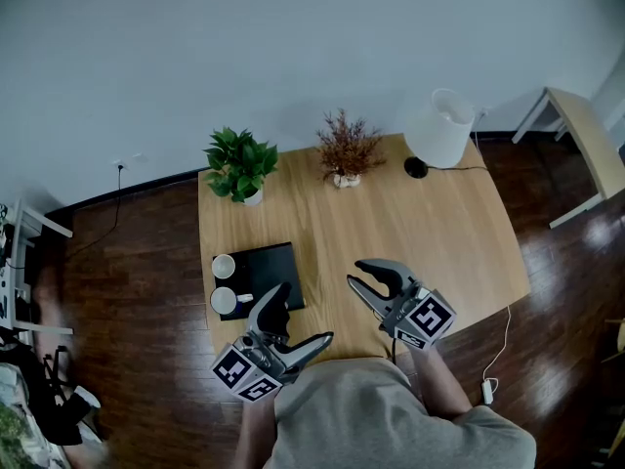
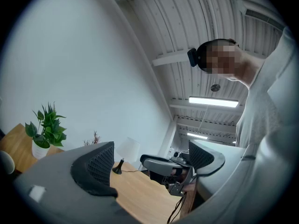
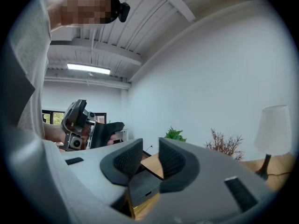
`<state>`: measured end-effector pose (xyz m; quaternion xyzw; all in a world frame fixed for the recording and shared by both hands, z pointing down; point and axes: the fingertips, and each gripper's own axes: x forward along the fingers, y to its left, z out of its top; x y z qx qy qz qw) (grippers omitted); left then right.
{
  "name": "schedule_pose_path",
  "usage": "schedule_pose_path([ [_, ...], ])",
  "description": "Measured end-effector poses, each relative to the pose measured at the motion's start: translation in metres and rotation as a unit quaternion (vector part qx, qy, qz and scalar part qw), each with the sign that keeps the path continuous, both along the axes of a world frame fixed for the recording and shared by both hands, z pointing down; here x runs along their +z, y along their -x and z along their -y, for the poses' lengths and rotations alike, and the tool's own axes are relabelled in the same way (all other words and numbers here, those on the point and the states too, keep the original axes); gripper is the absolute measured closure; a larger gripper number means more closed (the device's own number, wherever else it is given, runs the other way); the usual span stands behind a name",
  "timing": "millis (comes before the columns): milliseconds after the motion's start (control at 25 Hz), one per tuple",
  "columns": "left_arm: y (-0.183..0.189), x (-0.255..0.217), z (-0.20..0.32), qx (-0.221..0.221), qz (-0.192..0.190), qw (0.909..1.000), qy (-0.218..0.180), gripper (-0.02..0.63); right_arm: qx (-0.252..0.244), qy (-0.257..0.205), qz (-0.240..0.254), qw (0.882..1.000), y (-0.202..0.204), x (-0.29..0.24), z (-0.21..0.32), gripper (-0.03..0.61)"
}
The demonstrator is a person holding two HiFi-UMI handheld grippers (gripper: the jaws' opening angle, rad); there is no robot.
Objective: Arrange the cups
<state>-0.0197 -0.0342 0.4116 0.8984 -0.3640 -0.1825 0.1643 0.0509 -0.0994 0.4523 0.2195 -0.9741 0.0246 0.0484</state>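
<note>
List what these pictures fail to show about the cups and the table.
- Contents of the cups: head view, too small to tell.
- Left gripper view: only a white sliver, perhaps one cup, cut off by the left edge.
- Right gripper view: cups hidden behind the right gripper and its own jaws.
- Near edge of the table: head view, covered by the shoulders of the person.

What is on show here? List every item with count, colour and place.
cups: two, white, left edge of the tray
tray: one, black, table's front left
potted plant: one, green, table's back left
dried plant: one, reddish-brown, table's back centre
lamp: one, white shade, table's back right
table: one, light wood, centre
side table: one, pale, far right
left gripper: one, dark grey, open, empty, table's near edge
right gripper: one, dark grey, open, empty, table's near edge
</note>
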Motion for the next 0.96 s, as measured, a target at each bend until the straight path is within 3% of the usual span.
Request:
schedule_pose_path([
  [960,0.011,0.001,-0.006,-0.011,-0.007,0.9999,-0.002,0.127,-0.024,-0.013,-0.015,1.0,0.018,-0.006,-0.007,0.465],
])
